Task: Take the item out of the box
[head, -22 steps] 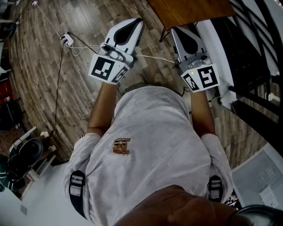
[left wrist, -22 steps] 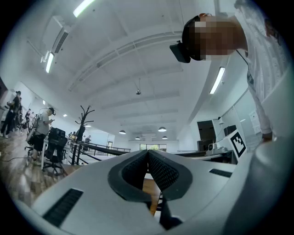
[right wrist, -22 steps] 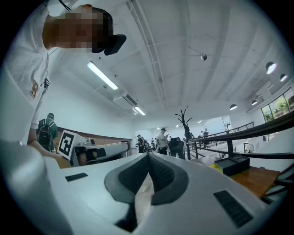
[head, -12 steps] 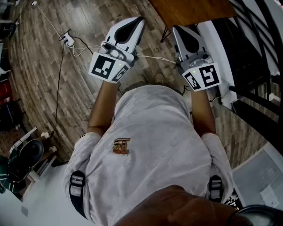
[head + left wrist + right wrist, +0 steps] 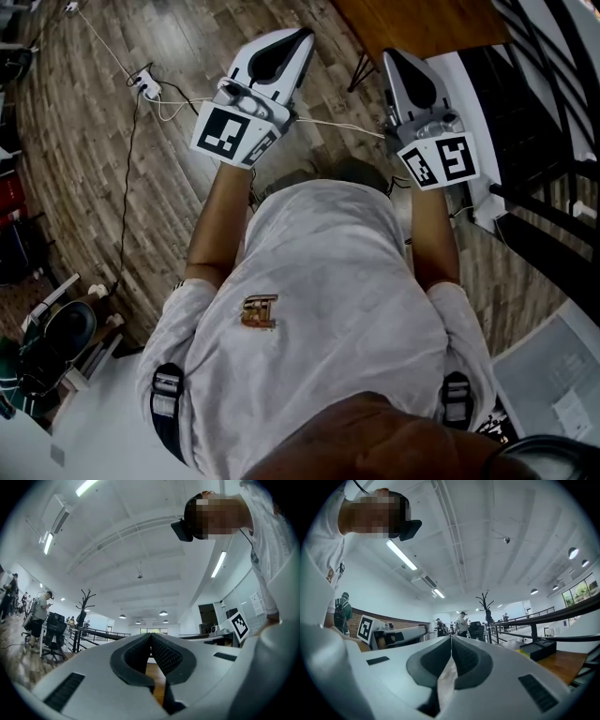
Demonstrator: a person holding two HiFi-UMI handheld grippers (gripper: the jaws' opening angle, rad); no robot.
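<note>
I hold both grippers in front of my chest, above the wooden floor. My left gripper (image 5: 300,36) points forward with its jaws pressed together and nothing between them; the left gripper view shows its dark pads (image 5: 166,656) meeting at the tip. My right gripper (image 5: 396,56) is likewise shut and empty, with its pads (image 5: 466,656) touching. A dark flat box (image 5: 538,649) with something yellow beside it lies on a wooden surface at the right of the right gripper view. No item is visible in it.
A brown wooden table (image 5: 422,23) stands just ahead of the grippers, with a white unit (image 5: 469,84) and a black railing (image 5: 548,103) to its right. A power strip with cables (image 5: 145,86) lies on the floor at left. Several people stand far off.
Both grippers have shifted a little forward and to the right, nearer the table. Their jaws stay together.
</note>
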